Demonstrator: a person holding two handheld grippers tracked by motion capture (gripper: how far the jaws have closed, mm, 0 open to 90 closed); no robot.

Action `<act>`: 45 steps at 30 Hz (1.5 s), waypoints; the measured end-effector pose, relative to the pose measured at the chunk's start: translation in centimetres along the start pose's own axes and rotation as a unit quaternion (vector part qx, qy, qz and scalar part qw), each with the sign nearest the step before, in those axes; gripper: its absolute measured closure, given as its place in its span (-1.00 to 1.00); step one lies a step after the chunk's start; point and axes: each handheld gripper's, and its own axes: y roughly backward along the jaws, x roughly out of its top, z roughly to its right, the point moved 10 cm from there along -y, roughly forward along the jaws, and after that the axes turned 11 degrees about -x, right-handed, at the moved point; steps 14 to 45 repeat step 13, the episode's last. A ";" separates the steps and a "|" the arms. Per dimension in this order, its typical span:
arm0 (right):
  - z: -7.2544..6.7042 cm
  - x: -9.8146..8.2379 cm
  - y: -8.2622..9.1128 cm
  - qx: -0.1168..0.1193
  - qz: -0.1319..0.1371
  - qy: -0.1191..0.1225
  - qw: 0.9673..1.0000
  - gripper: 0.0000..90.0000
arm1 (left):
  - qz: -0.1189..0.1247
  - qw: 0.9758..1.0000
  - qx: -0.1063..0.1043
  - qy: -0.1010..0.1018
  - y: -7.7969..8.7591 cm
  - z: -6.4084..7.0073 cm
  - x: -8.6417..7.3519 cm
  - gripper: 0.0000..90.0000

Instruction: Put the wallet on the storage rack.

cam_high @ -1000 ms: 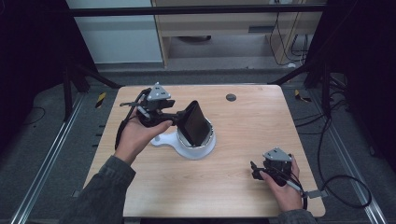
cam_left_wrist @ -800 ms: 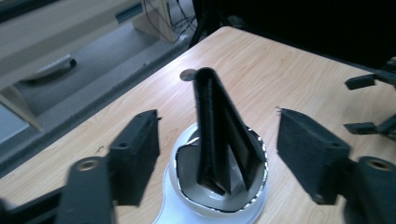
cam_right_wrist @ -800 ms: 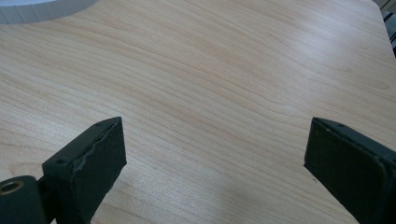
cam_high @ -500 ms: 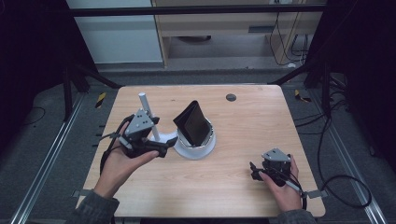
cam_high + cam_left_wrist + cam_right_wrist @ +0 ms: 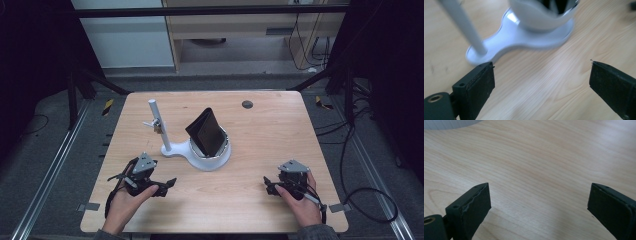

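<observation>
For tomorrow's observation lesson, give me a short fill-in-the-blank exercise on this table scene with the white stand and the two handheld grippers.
1. The black wallet stands in the stand's white ____.
2. The jaws of the left gripper are ____, with nothing between them.
3. The right gripper rests on the ____ table.
4. The stand's thin post rises on the wallet's ____ side in the high view.

Missing words: bowl; open; wooden; left

The light wooden table carries one white plastic stand with an upright post, one black folded wallet, and two black handheld grippers.
</observation>
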 end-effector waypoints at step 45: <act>-1.6 -1.1 -1.3 0.051 -0.036 -0.015 0.998 -0.95 | -0.057 0.996 0.038 0.061 -1.7 -5.1 -6.0 -0.88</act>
